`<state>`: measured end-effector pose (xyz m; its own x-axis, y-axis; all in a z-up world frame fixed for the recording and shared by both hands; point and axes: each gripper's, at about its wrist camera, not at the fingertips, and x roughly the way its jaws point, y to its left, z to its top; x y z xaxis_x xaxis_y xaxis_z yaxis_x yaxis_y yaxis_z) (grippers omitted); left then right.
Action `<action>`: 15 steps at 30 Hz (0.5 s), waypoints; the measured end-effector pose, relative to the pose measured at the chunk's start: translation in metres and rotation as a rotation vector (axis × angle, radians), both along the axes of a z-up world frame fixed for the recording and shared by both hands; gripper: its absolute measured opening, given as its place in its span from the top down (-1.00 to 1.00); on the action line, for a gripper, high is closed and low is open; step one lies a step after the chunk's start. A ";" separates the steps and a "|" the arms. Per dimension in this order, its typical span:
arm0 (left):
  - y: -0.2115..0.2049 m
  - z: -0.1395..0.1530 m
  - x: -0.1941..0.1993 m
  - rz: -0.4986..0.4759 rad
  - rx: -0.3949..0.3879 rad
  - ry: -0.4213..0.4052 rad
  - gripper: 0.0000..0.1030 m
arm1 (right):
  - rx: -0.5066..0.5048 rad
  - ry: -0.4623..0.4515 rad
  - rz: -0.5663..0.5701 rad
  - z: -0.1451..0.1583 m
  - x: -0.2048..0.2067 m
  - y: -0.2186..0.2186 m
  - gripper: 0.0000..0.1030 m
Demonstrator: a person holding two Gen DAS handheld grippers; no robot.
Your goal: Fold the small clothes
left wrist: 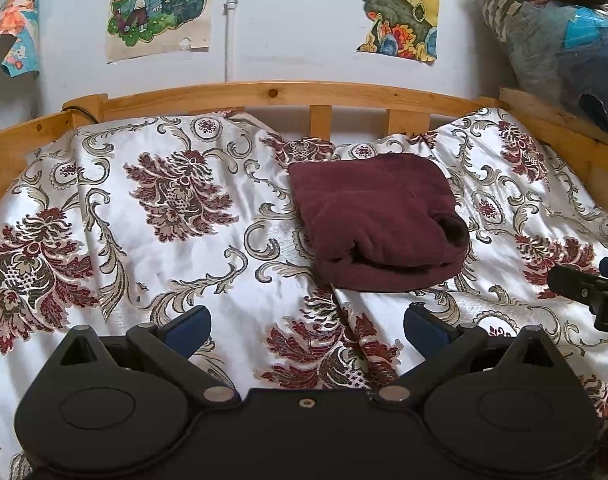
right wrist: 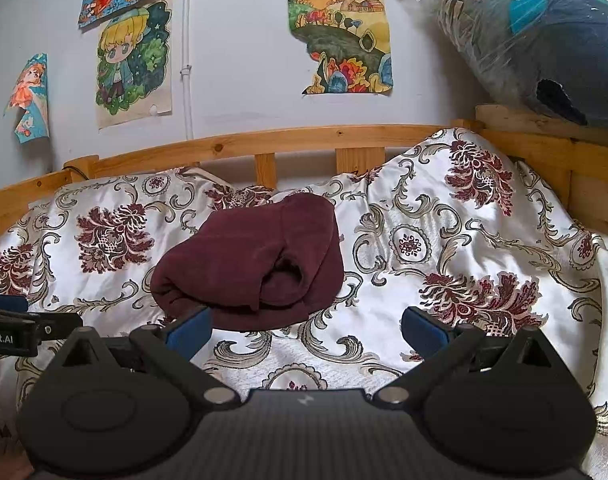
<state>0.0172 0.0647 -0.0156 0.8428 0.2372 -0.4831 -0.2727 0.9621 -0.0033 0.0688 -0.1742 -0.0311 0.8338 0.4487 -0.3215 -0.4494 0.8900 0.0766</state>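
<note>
A dark maroon garment (left wrist: 377,220) lies folded into a thick bundle on the patterned bedspread (left wrist: 156,240), ahead and a little right of my left gripper (left wrist: 307,326). That gripper is open with nothing between its blue pads, a short way back from the bundle. In the right wrist view the same maroon garment (right wrist: 252,264) sits ahead and left, and my right gripper (right wrist: 305,330) is open and empty; its left fingertip (right wrist: 190,332) overlaps the bundle's near edge. The right gripper (left wrist: 595,292) also shows at the right edge of the left wrist view.
A wooden bed rail (left wrist: 280,94) runs along the far side against a white wall with posters (left wrist: 160,4). A plastic-wrapped bundle of bedding (right wrist: 543,40) sits at the top right. The bedspread (right wrist: 483,220) rises in a wrinkled hump at the right. The left gripper (right wrist: 16,328) shows at left.
</note>
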 end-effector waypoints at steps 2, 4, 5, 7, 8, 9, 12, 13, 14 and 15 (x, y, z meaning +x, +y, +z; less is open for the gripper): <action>0.000 0.000 0.000 -0.006 0.001 -0.002 -0.99 | -0.001 0.000 0.001 0.000 0.000 0.000 -1.00; -0.001 0.000 0.000 -0.012 0.005 -0.002 -0.99 | -0.001 0.000 0.001 0.000 0.000 0.000 -1.00; -0.001 0.000 -0.001 -0.014 0.007 -0.003 -0.99 | -0.001 0.000 0.002 0.001 0.000 0.000 -1.00; -0.002 0.001 0.000 -0.019 0.010 -0.003 -0.99 | -0.002 0.001 0.002 0.000 0.000 0.000 -1.00; -0.002 0.001 0.000 -0.021 0.010 -0.003 -0.99 | -0.002 0.001 0.002 0.000 0.000 0.000 -1.00; -0.002 0.001 -0.001 -0.023 0.010 -0.004 -0.99 | -0.001 0.001 0.001 0.000 0.000 0.000 -1.00; -0.002 0.001 -0.001 -0.027 0.006 -0.004 -0.99 | -0.002 0.005 0.001 0.000 0.001 0.000 -1.00; -0.001 0.001 -0.001 -0.027 0.005 -0.003 -0.99 | -0.004 0.009 0.001 0.001 0.001 0.000 -1.00; -0.001 0.001 0.000 -0.027 0.004 -0.001 -0.99 | -0.006 0.014 0.000 0.000 0.001 0.000 -1.00; -0.001 0.000 0.000 -0.027 0.003 0.003 -0.99 | -0.010 0.021 -0.002 0.000 0.002 0.001 -1.00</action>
